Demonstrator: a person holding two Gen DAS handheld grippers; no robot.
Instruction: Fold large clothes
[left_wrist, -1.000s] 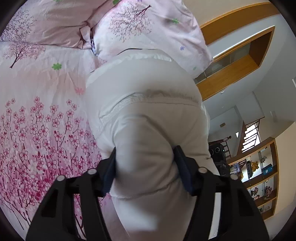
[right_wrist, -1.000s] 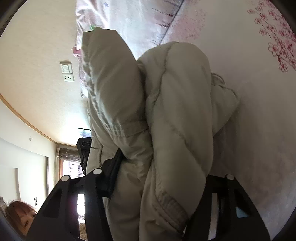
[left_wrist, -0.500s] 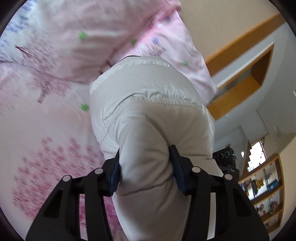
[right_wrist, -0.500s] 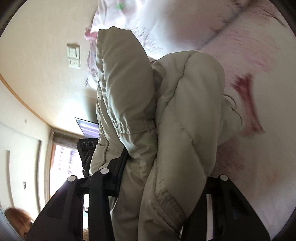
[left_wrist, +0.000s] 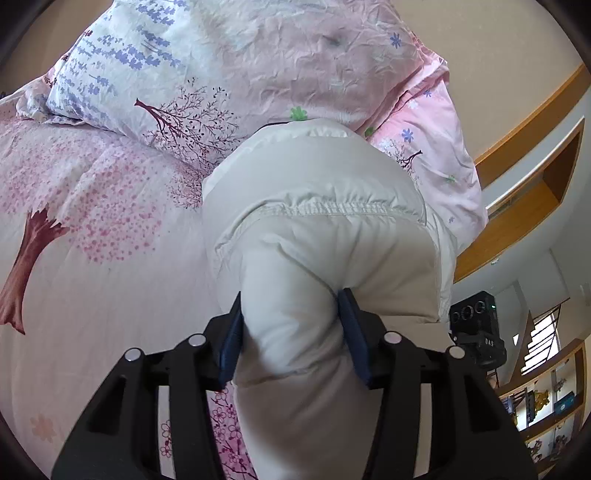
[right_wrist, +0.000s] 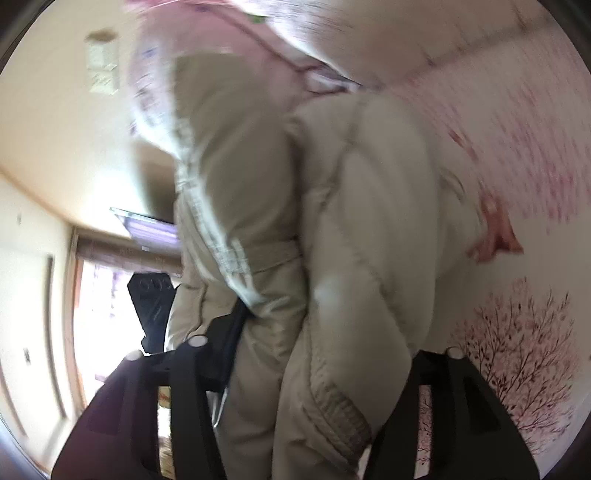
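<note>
Garment: a pale beige padded jacket (left_wrist: 317, 221) hangs bunched above a pink blossom-print bedspread (left_wrist: 92, 240), below the pillows (left_wrist: 229, 62).
Left gripper (left_wrist: 291, 332): blue pads pinch a thick roll of the jacket.
Right gripper (right_wrist: 325, 350): jaws easing apart, a quilted fold and ribbed cuff (right_wrist: 343, 421) still filling them; view blurred.

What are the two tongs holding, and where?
Both hold the puffy beige jacket: the left tongs pinch a padded fold; the right tongs' jaws are opening around bunched padding near a ribbed cuff.
</note>
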